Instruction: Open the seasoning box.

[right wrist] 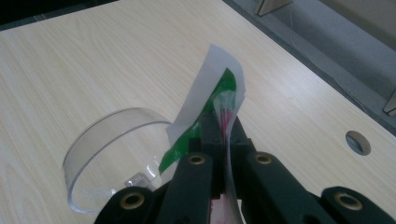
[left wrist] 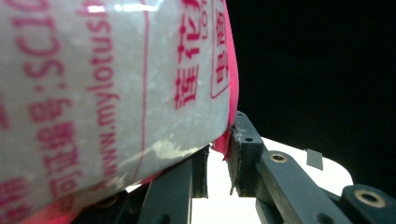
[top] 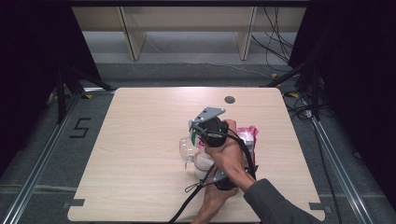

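Note:
A plastic bag [top: 247,134] with pink print, holding something white, lies right of the table's middle; in the left gripper view the bag [left wrist: 93,84] is close up. My left gripper [left wrist: 219,144] is shut on its pink edge; from above, that gripper [top: 223,181] sits low, under the other hand. My right gripper [right wrist: 224,126] is shut on a thin clear film corner with a green and white label [right wrist: 210,88]. In the high view the right gripper [top: 195,135] is above a clear round container [top: 187,148]. The container [right wrist: 107,135] stands left of the jaws.
The wooden table [top: 140,140] has a round cable hole [top: 229,99] near its far edge, also at the right as the hole [right wrist: 358,142]. Black cables [top: 187,203] trail off the front edge. Dark curtains and floor rails flank the table.

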Demonstrator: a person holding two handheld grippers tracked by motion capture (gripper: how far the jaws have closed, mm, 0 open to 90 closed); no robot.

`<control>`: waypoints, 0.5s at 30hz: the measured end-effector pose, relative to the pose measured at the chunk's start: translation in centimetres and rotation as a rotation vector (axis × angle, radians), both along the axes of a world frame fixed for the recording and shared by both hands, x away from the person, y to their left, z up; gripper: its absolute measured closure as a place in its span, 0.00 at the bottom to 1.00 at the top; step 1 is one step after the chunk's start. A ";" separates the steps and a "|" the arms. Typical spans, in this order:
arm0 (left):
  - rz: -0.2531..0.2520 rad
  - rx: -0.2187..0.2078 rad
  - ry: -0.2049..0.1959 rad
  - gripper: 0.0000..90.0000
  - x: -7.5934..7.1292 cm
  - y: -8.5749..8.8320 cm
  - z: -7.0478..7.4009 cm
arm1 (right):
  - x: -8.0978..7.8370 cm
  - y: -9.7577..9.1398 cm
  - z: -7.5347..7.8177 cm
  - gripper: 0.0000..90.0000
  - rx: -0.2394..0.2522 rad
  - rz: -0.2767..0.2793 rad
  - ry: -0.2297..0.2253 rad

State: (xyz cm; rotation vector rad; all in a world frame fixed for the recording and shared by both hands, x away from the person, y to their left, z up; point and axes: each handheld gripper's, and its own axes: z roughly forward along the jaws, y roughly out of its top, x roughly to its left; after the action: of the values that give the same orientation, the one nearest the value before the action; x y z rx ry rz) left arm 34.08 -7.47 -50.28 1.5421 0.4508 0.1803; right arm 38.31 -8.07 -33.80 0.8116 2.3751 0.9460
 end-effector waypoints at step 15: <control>0.002 0.002 0.002 0.88 0.1 0.1 0.0 | 0.3 0.2 -0.1 1.00 -0.037 0.009 -0.001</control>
State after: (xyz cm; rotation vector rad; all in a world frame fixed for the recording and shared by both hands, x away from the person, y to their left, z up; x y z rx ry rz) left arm 34.16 -7.37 -50.27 1.5436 0.4540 0.1810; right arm 38.61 -7.88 -33.90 0.7871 2.3906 0.9024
